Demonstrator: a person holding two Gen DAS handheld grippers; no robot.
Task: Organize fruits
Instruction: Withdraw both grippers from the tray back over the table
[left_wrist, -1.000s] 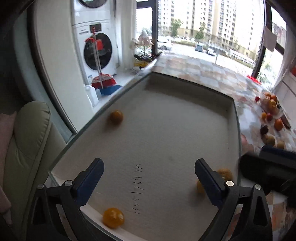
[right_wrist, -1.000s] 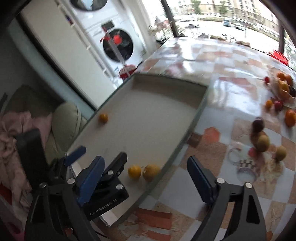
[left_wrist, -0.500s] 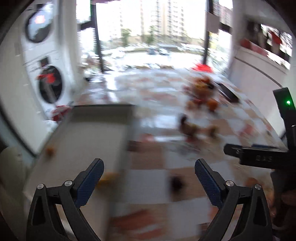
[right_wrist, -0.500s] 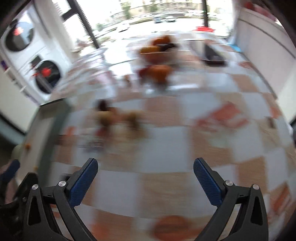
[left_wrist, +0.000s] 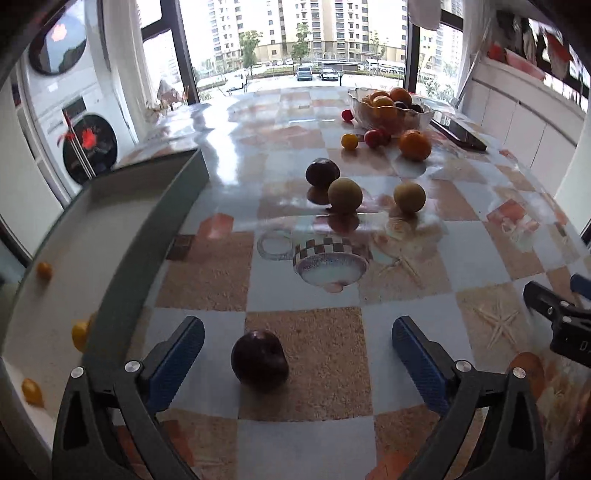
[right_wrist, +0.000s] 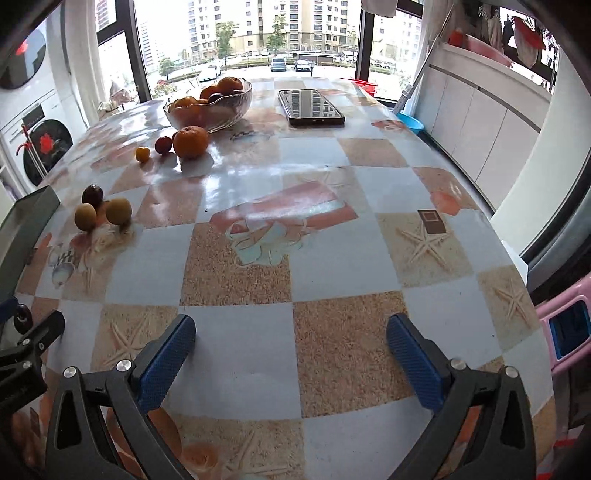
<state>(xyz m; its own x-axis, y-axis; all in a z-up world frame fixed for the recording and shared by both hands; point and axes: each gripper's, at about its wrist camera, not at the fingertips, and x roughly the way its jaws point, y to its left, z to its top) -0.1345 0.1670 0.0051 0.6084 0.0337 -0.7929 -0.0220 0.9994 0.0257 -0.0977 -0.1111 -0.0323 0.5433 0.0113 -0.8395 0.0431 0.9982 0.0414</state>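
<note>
In the left wrist view my left gripper (left_wrist: 297, 356) is open, and a dark plum (left_wrist: 259, 361) lies on the table between its fingers, nearer the left one, touching neither. Beyond it lie another dark plum (left_wrist: 322, 172) and two tan fruits (left_wrist: 345, 194). A grey tray (left_wrist: 155, 221) on the left holds several small yellow fruits (left_wrist: 79, 334). A glass bowl (left_wrist: 389, 110) of fruit stands at the back with an orange (left_wrist: 415, 144) in front of it. My right gripper (right_wrist: 291, 350) is open over bare table, nothing between its fingers.
A black phone (right_wrist: 311, 107) lies beside the glass bowl (right_wrist: 210, 109). A small yellow fruit (right_wrist: 142, 153) and a red one (right_wrist: 163, 144) lie near the orange (right_wrist: 190, 141). The table's right edge (right_wrist: 517, 266) borders white cabinets; washing machines (left_wrist: 74, 122) stand at left.
Both grippers have swung right, away from over the grey tray to the patterned table. The left one now frames the dark plum; the right one has opened wider and looks at bare table.
</note>
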